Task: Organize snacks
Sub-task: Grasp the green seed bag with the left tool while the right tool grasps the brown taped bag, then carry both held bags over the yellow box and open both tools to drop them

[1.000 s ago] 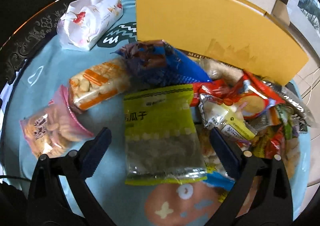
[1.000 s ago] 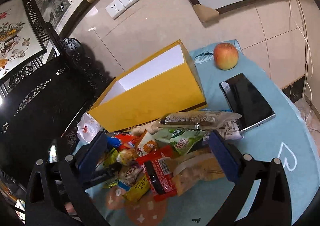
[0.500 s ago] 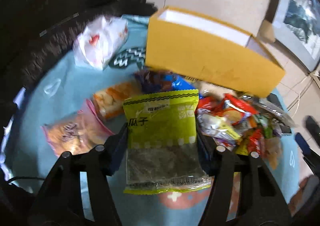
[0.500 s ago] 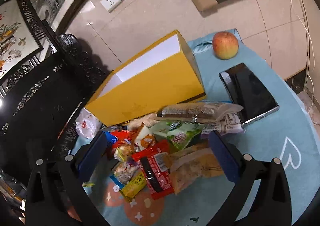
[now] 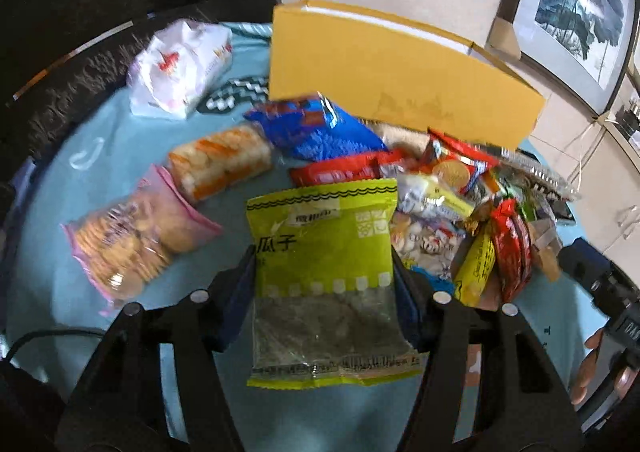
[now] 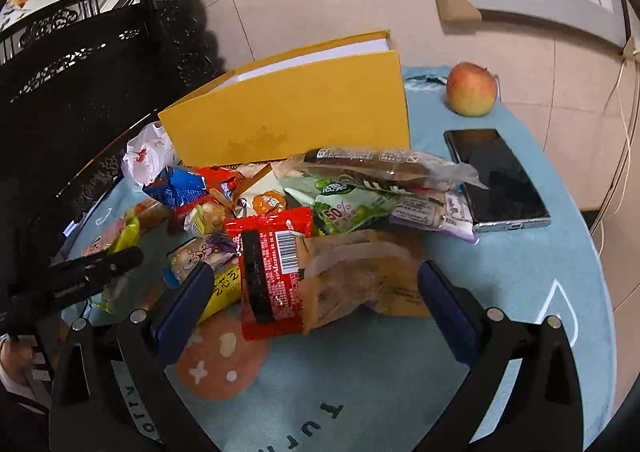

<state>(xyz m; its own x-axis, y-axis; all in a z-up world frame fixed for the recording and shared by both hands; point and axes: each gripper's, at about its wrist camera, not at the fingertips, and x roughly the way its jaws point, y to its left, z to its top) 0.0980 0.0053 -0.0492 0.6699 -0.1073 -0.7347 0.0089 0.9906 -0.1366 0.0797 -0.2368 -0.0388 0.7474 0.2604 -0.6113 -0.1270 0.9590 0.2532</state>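
My left gripper [image 5: 324, 284] is shut on a green seed packet [image 5: 324, 260], lifted slightly above the blue tablecloth [image 5: 60, 188]. Behind it lies a heap of snacks [image 5: 460, 192] in front of an open yellow box [image 5: 392, 76]. A pink cracker bag [image 5: 128, 240], an orange-striped biscuit pack [image 5: 220, 160] and a blue packet [image 5: 316, 128] lie to the left. My right gripper [image 6: 316, 292] stands open, low over the table, its fingers flanking a red packet [image 6: 276, 272] and a tan bread bag [image 6: 360, 280] without touching them.
A white wrapped pack [image 5: 180, 64] sits at the far left of the table. An apple [image 6: 472, 88] and a black phone [image 6: 496, 176] lie right of the yellow box [image 6: 292, 104]. A long brown bar [image 6: 380, 164] tops the pile. Dark carved furniture stands behind.
My left gripper closed on the green seed packet and lifted it off the cloth, drawing back. My right gripper dropped lower and rolled toward the red packet and bread bag.
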